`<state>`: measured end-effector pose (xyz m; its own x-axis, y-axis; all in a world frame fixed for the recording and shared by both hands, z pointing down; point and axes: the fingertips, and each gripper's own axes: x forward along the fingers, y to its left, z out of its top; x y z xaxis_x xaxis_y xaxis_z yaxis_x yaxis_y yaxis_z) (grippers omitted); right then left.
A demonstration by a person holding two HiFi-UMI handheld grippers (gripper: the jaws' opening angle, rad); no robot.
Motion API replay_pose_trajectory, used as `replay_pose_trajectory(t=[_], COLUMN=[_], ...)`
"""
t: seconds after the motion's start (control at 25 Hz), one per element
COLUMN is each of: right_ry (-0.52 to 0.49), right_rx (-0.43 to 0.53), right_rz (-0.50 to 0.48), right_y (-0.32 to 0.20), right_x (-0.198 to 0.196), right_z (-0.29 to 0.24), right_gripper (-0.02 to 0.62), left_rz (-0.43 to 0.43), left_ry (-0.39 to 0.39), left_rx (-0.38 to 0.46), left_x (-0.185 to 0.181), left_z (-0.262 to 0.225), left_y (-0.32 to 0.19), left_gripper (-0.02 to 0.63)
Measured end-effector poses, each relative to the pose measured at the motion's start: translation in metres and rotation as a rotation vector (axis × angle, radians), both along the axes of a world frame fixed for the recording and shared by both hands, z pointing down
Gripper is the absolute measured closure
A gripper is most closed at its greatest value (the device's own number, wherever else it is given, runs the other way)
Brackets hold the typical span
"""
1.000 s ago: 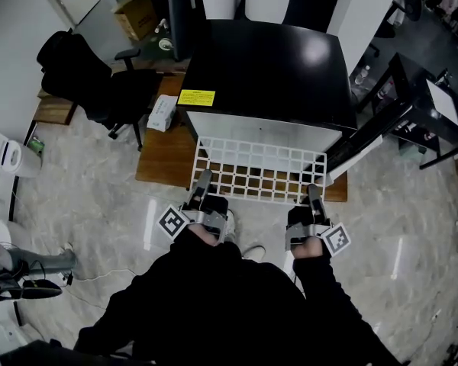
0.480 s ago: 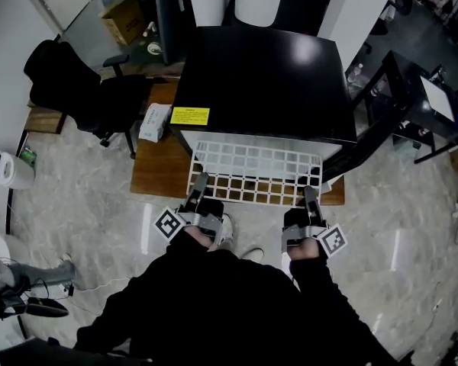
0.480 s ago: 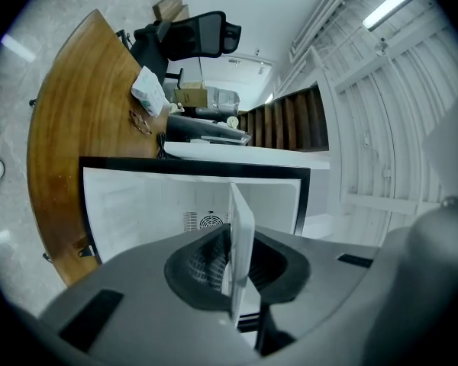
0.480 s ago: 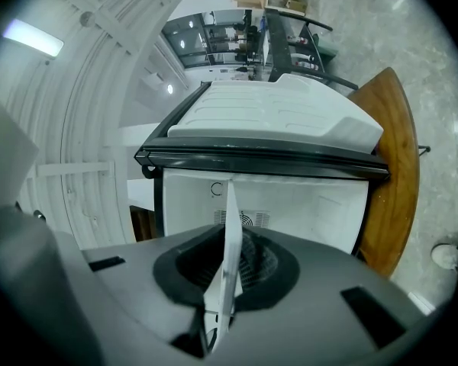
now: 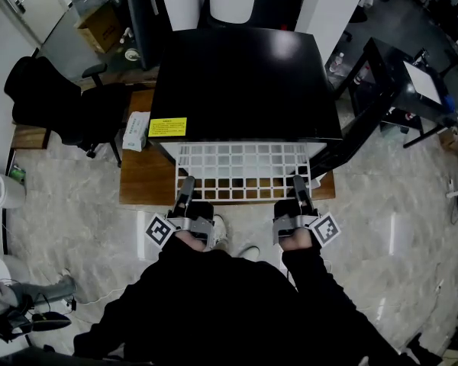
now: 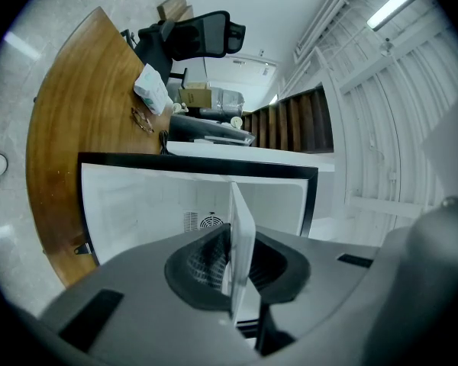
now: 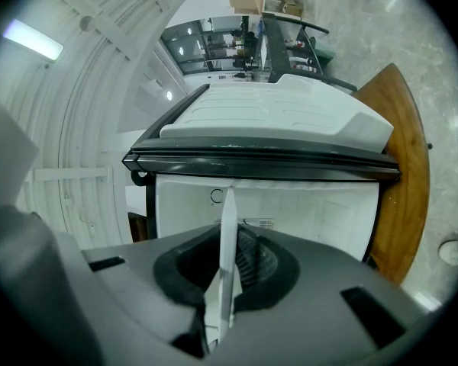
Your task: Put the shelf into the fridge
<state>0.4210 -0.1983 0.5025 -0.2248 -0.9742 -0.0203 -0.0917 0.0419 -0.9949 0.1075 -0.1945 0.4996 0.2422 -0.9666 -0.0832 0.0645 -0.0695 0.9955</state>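
Closest in, two black sleeves reach forward, and each hand holds a grey tool with a cube that has a black and white square pattern on it. The left hand-held gripper (image 5: 187,187) is squeezed shut on the near edge of the shelf (image 5: 244,170), and the right hand-held gripper (image 5: 298,183) is squeezed shut on the same edge, further along. In both gripper views the thin white edge sits tight between the dark, bumpy pads. The shelf is a flat white grid of thin bars with square holes. It is held level over a brown wooden board (image 5: 141,183) on the shiny stone floor (image 5: 412,219), right at the front of the fridge (image 5: 240,82). Its far edge may already be inside, but the fridge top hides that part. The fridge is a box, smooth black on top and plain white inside. A yellow label (image 5: 167,126) sits on its front corner; the print is too small to read. A white packet (image 5: 137,130) lies beside it, and a black office chair (image 5: 53,101) stands further left.
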Motion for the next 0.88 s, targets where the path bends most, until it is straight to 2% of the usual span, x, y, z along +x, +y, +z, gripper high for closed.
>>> replay_pose_trajectory(t=[0.2,0.88], right_ry=[-0.011,-0.026], right_rx=[-0.008,-0.052], right_rz=[0.029,0.125], right_y=[0.002,-0.066], right_x=[0.001,-0.002], right_z=[0.000,0.000], right_gripper=[0.565,0.563], left_rz=[-0.015,-0.091], left_ry=[-0.008,-0.017], left_rx=[0.000,-0.022], left_x=[0.000,-0.004], left_z=[-0.003,-0.004], left_y=[0.000,-0.069], left_gripper=[0.574,0.574])
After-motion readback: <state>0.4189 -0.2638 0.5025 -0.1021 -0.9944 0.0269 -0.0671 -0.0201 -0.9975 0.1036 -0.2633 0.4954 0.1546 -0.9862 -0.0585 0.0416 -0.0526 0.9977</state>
